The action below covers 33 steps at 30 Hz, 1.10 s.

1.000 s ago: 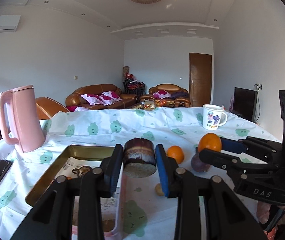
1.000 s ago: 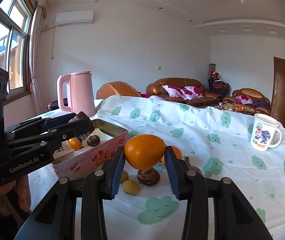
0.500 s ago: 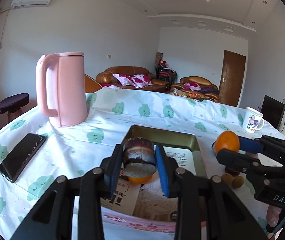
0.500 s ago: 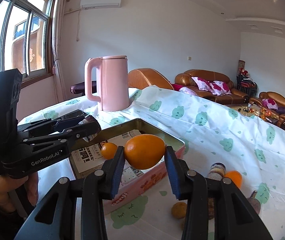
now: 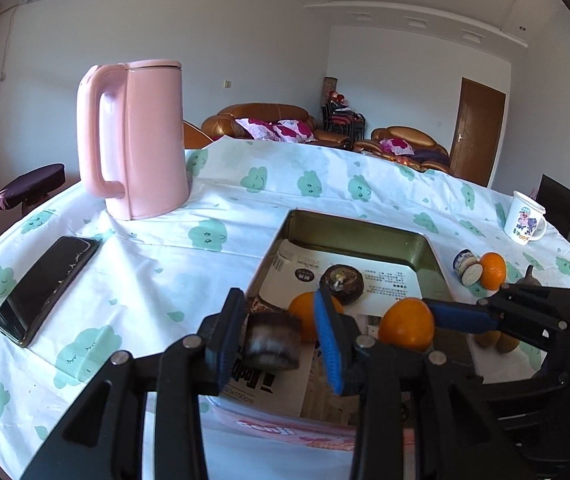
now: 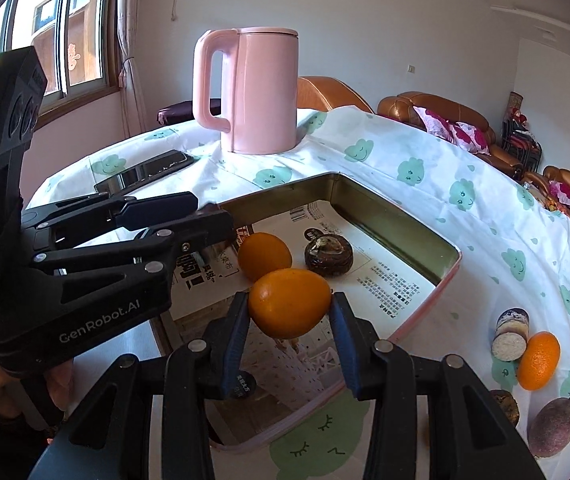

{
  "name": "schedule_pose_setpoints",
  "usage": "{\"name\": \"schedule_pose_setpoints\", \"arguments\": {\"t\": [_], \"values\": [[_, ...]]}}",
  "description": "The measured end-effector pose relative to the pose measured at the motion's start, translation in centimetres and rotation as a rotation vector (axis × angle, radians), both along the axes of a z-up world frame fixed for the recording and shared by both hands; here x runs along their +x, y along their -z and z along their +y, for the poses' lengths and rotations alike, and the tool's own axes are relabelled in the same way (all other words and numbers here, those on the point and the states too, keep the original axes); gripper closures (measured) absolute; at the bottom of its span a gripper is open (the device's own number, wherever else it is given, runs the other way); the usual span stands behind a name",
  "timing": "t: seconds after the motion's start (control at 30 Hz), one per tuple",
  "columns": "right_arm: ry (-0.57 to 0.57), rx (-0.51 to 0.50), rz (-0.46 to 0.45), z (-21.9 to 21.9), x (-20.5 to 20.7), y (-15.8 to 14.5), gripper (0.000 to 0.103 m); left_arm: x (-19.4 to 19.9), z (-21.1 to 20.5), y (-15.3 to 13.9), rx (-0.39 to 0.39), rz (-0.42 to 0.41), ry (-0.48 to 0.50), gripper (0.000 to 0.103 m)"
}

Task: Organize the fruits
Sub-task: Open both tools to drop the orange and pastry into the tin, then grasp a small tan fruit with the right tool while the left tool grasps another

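A pink-sided tin tray [image 5: 429, 244] [image 6: 451, 266] lined with printed paper holds an orange [image 6: 263, 254] and a dark round fruit [image 5: 341, 282] [image 6: 327, 256]. My left gripper [image 5: 279, 330] is open over the tray's near end; a dark cut fruit piece [image 5: 271, 338], blurred, is loose between its fingers. My right gripper [image 6: 289, 310] is shut on an orange [image 6: 289, 302] [image 5: 405, 328] and holds it above the tray. On the cloth to the right lie another cut piece [image 6: 509, 334], an orange [image 6: 537, 360] and a purple passion fruit [image 6: 555, 426].
A pink kettle [image 5: 137, 140] stands behind the tray at the left. A black phone [image 5: 47, 282] lies on the cloth at the left. A white printed mug [image 5: 525, 222] stands far right. The table edge curves off at the left.
Both grippers have moved left and down over the tray. My left gripper has opened and the dark fruit piece has come loose. The right gripper still holds its orange.
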State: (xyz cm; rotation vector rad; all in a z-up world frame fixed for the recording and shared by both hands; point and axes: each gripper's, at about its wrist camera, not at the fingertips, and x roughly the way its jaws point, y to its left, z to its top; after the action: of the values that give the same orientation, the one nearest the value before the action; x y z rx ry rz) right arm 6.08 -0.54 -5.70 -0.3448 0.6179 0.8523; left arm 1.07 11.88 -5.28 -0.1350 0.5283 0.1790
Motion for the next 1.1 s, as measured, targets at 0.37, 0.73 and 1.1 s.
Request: {"name": "schedule_pose_setpoints", "arguments": {"t": [0.37, 0.73, 1.1], "values": [[0.25, 0.071, -0.032, -12.3, 0.3, -1.3, 0.046, -0.6, -2.9, -1.8, 0.019, -0.07, 0.051, 0.016], [0.267, 0.016, 0.08, -13.8, 2.0, 1.1, 0.046, 0.3, -7.4, -1.7, 0.051, -0.053, 0.152, 0.016], [0.335, 0.044, 0.095, -16.2, 2.0, 2.0, 0.072, 0.8, -11.7, -2.0, 0.094, -0.039, 0.271, 0.019]]}}
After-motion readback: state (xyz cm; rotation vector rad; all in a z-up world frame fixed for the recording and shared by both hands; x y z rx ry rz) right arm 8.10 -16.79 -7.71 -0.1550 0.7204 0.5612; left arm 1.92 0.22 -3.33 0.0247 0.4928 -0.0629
